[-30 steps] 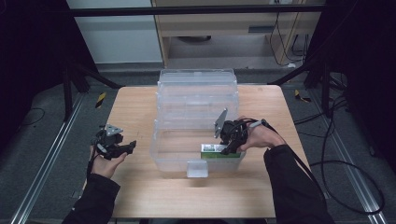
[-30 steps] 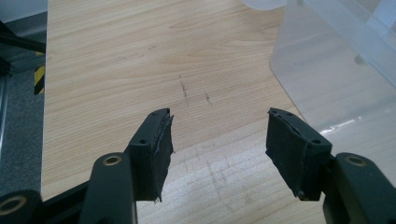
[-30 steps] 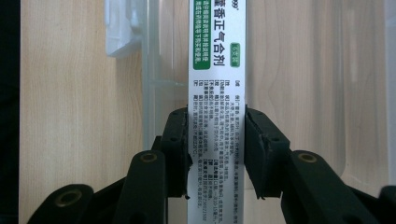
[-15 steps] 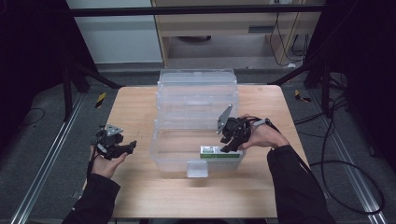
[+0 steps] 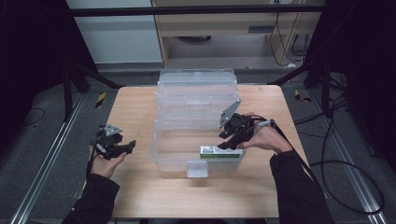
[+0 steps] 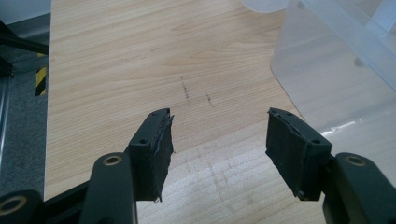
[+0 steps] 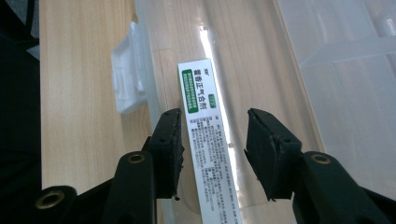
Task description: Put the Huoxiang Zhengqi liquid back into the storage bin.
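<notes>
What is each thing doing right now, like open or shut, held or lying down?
clear plastic box: open, lid back.
white and green carton: lying flat inside the box, not held.
right gripper: jaws just been opening, apart above the carton.
left gripper: open, holding nothing, over the table.

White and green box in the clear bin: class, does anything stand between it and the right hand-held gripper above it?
Nothing visible does. The right hand-held gripper hangs over the box, jaws apart on either side without pressing it; they have just been opening. The box lies in the clear bin.
</notes>
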{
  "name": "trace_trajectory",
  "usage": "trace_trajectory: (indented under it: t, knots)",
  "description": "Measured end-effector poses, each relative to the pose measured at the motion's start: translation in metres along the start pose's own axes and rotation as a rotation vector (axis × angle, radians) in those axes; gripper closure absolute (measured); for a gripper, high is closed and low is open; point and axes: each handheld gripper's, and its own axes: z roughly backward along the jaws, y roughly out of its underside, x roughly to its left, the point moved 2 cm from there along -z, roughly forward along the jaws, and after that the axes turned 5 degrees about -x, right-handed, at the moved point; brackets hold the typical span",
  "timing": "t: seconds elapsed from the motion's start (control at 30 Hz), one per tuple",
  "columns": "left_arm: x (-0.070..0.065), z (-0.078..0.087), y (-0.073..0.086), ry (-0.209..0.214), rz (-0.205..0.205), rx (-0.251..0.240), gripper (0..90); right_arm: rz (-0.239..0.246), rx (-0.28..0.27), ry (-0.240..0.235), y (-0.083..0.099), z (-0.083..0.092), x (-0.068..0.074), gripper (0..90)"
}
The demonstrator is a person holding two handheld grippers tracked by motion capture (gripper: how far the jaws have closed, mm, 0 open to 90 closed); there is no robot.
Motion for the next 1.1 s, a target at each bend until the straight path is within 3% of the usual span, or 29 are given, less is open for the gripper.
trace_trajectory:
  t: [0.43, 0.83, 1.1]
  knots:
    - [0.0, 0.001, -0.001, -0.002, -0.002, -0.003, 40.0, -0.012, -0.005, -0.021, -0.003, -0.013, 0.016, 53.1]
    - [0.0, 0.003, -0.001, -0.004, 0.0, -0.009, 40.0, 0.003, 0.009, -0.069, -0.004, -0.032, 0.028, 59.5]
    - [0.0, 0.003, -0.002, -0.003, -0.001, -0.01, 40.0, 0.009, 0.047, -0.089, -0.003, -0.044, 0.032, 62.9]
